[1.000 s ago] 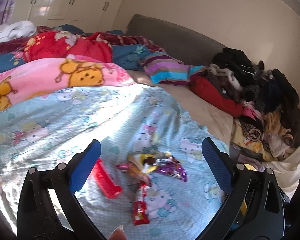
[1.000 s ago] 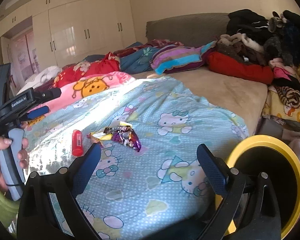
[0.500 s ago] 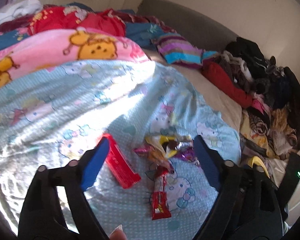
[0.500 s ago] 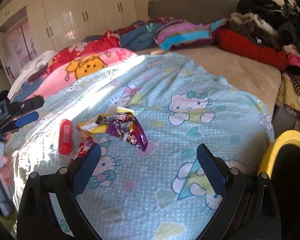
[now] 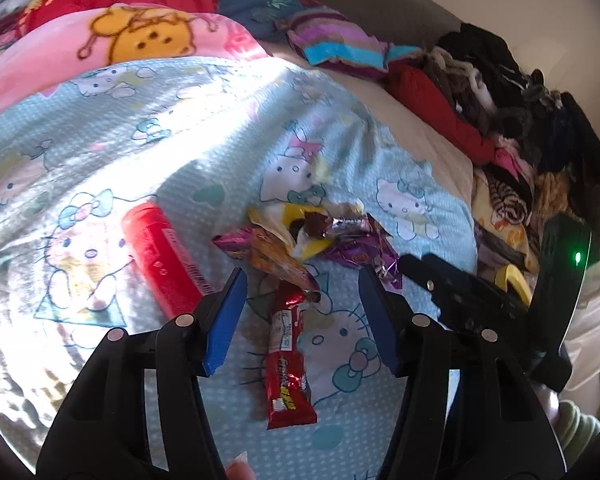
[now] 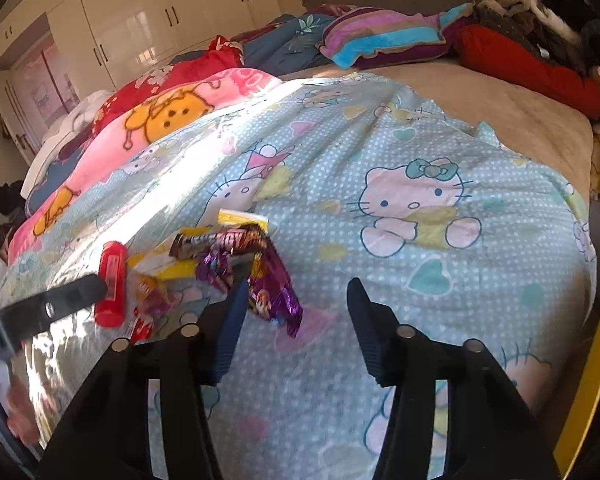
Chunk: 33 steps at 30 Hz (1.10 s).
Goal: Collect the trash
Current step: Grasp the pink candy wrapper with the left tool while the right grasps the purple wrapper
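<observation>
Left gripper (image 5: 300,316) tilted down, jaws closing astride red wrapper (image 5: 287,364), pads not touching.

Black plastic left gripper (image 5: 300,312), blue finger pads (image 5: 224,320), silver screws, pale green sleeve (image 5: 576,432) (partly seen)

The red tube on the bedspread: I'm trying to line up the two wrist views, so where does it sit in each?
Left wrist: red tube left of centre, just beyond the left fingertip, pointing up-left.
Right wrist: lower left, beside the other gripper's black finger.
Shared landmark: the purple wrapper, right of the tube in both.
</observation>
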Tool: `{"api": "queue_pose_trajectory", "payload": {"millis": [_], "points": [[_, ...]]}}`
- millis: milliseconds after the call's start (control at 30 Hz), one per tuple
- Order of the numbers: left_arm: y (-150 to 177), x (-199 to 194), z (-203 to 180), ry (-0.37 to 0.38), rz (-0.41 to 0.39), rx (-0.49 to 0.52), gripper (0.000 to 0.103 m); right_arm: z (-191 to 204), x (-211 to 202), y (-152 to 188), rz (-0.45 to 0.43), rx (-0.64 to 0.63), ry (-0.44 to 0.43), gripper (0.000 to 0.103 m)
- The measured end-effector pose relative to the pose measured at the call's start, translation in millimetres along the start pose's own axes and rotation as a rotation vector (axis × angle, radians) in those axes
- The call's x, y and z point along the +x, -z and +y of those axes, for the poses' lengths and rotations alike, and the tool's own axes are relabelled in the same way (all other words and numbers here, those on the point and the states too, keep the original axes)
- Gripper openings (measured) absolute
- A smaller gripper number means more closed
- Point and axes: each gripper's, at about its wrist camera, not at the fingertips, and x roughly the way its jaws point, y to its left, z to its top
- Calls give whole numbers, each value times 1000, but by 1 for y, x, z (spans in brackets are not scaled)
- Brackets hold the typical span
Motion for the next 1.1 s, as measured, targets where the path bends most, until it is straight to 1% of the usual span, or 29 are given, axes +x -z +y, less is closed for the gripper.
{"api": "queue_pose_trajectory", "payload": {"millis": [67,133,167,233,267,300,367,400,500,533,600,633,700,733,900,1033,1100], "points": [[0,6,-2,-12,12,6,50,-2,7,-4,18,18,-33,46],[-1,12,-2,-26,21,5,50,-5,17,-6,56,35,-60,45],[-1,14,-2,-32,22,7,50,-8,21,-6,74,51,-76,41],[-2,19,-2,-44,27,11,50,-12,23,-6,81,84,-120,29],[-3,22,-2,-47,33,10,50,-12,23,-5,90,96,-150,15],[-3,25,-2,-48,41,7,50,-12,22,-3,97,92,-154,13],[-4,31,-1,-54,52,1,46,-8,19,2,98,66,-158,11],[-4,34,-1,-56,57,-3,45,-7,17,4,93,56,-160,10],[-3,41,0,-73,70,-6,33,-2,6,11,76,28,-141,9],[-3,42,1,-81,72,-11,28,-1,2,14,71,24,-136,9],[-1,41,3,-72,71,-25,21,3,-8,19,57,1,-111,8],[-1,40,2,-75,66,-23,15,4,-13,22,50,-13,-97,8],[0,36,2,-78,54,-24,10,5,-24,29,33,-22,-79,8],[0,33,3,-62,52,-37,7,4,-30,32,24,-15,-81,8],[2,19,-3,-35,37,-21,6,-1,-50,41,0,12,-91,8],[3,5,-7,22,21,-28,6,-3,-62,46,-13,21,-88,8],[1,0,-11,37,12,-19,6,-3,-66,49,-14,21,-89,8]]}}
